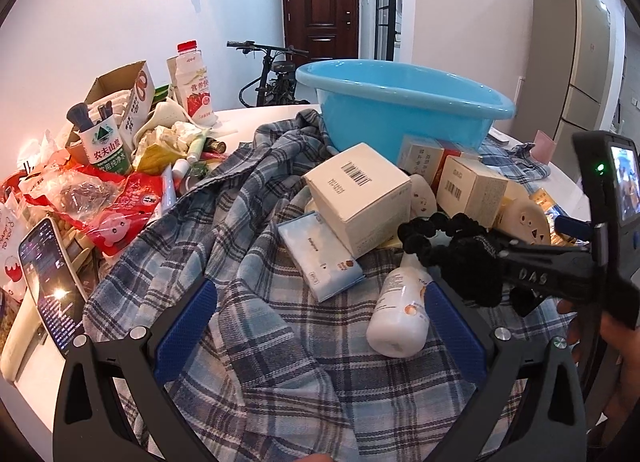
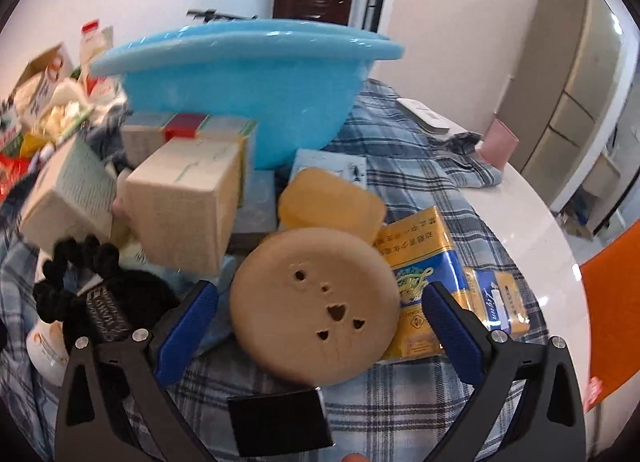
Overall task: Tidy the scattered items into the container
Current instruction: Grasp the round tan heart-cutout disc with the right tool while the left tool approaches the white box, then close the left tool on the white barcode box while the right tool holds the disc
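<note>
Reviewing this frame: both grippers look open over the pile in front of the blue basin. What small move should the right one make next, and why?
Probably ease the right gripper forward and close on the round beige disc. Its jaws stand open with the disc lying between the blue pads, nothing gripped yet. The blue basin sits just behind the pile. The left gripper is also open, over the plaid cloth.

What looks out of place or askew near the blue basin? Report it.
The white lotion bottle lies on its side on the plaid cloth. Two cream boxes sit tilted against each other in front of the blue basin, which shows nothing inside yet.
</note>
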A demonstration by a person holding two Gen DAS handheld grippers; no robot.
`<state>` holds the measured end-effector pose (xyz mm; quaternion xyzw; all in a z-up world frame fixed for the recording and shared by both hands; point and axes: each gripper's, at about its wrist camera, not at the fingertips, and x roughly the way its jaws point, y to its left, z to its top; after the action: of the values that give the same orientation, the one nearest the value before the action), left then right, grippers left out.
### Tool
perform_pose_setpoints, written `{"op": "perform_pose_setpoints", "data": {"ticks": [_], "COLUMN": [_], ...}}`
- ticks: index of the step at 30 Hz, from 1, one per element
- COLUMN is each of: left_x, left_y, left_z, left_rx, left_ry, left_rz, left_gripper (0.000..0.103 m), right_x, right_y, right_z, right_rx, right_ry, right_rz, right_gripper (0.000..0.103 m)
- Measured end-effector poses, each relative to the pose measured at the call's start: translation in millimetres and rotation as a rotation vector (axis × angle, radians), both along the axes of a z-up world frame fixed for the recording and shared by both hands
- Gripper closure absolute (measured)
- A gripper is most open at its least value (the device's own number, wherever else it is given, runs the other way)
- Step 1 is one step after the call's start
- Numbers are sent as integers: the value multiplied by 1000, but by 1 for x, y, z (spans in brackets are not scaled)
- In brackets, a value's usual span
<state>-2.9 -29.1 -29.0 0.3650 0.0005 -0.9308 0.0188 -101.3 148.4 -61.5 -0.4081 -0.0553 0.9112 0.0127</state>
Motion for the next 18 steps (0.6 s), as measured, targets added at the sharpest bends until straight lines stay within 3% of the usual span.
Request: {"op": "perform_pose_setpoints", "data": {"ticks": [3, 4, 5, 14, 18], "left_x": [0, -1, -1, -12, -27], "left_y": [-2, -3, -4, 2, -2], "left_z": [-2, -3, -3, 6, 17], "left_rx": [-5, -3, -1, -14, 16], "left_ry": [-9, -12, -16, 4, 20], "left_rz": [13, 18, 20, -8, -14], "left_gripper": [0, 0, 0, 0, 0], "right_x": [-3, -3, -2, 13, 26], "right_y": [9, 12, 14, 24, 29], "right_z": [-5, -5, -5, 8, 22], "right_rx": [-60, -82, -112, -163, -198], "right_ry": [-10, -12, -13, 57, 102], "right_rz": [6, 12, 22, 16, 11], "right_gripper": [3, 16, 19, 19, 19]}}
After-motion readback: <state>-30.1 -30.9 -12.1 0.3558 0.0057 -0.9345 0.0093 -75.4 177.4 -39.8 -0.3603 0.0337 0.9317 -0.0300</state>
